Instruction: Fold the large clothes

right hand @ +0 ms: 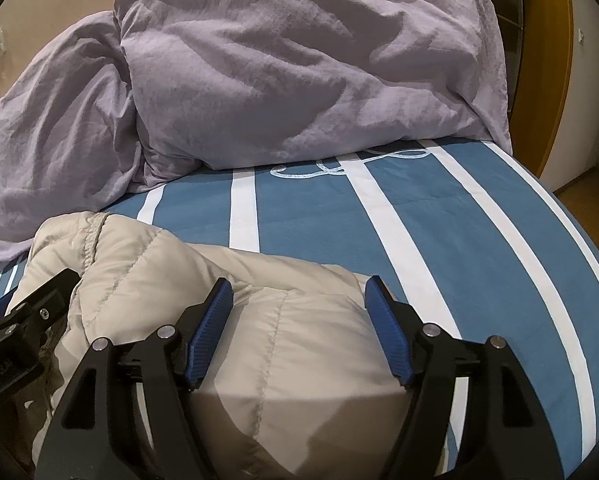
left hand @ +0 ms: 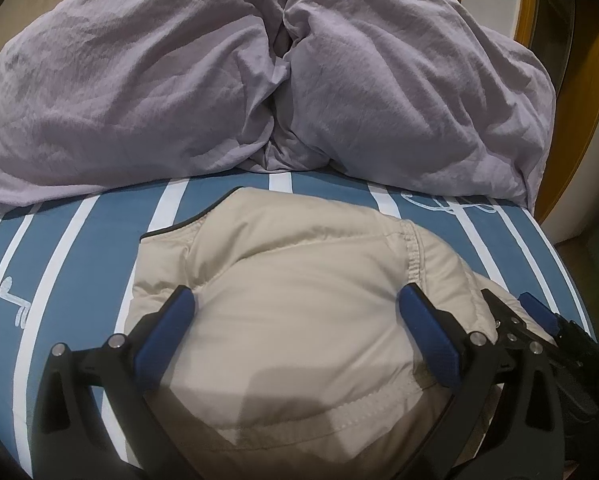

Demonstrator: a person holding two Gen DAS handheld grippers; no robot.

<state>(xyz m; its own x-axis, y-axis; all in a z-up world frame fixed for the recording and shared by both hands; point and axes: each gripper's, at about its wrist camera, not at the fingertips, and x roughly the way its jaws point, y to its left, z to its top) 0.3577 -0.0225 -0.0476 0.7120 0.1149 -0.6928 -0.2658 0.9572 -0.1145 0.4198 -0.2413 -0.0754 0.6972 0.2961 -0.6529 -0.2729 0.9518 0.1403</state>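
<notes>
Left wrist and right wrist: beige jacket (left hand: 299, 280) between both grippers' spread-apart fingers (left hand: 427, 332).

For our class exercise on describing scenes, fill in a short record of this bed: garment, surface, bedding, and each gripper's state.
garment: beige padded jacket, bundled up on the bed
surface: blue sheet with white stripes
bedding: crumpled lilac duvet heaped beyond the jacket
left gripper: open, over the jacket
right gripper: open, over the jacket's right edge
</notes>
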